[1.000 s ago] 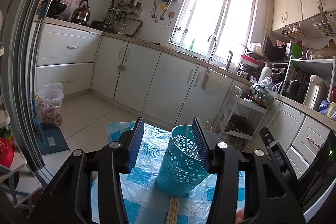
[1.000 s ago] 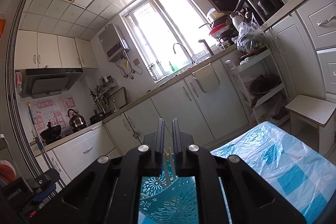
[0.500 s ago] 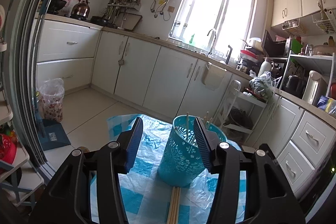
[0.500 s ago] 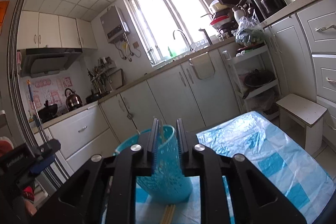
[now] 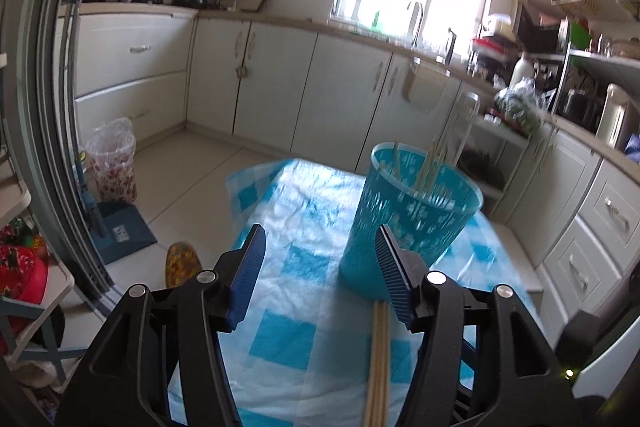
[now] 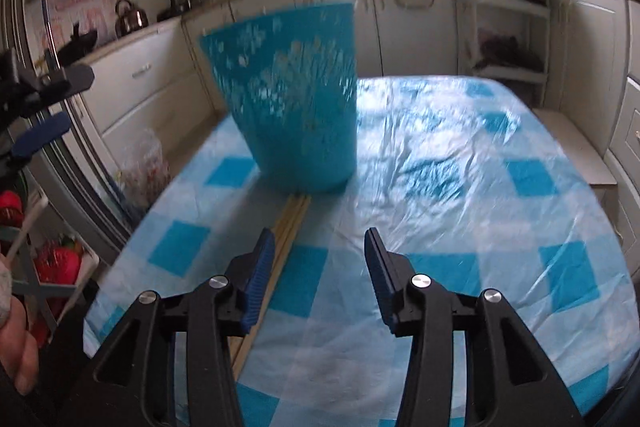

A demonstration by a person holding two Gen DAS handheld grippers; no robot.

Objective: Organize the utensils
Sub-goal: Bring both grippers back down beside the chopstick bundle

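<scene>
Both views face a table [image 6: 460, 163] draped in a blue-and-white checked plastic cloth, on which a perforated teal basket [image 5: 408, 215] stands upright with several wooden chopsticks [image 5: 430, 167] leaning inside it. A bundle of loose chopsticks [image 6: 286, 231] lies flat on the cloth, its far ends touching the basket's near base. The left gripper [image 5: 320, 267] and the right gripper [image 6: 320, 263] both show jaws that have just been opening and now stand spread with nothing between them; in each view the loose chopsticks lie beside one blue pad [image 6: 260, 267], and the basket is beyond the fingertips.
</scene>
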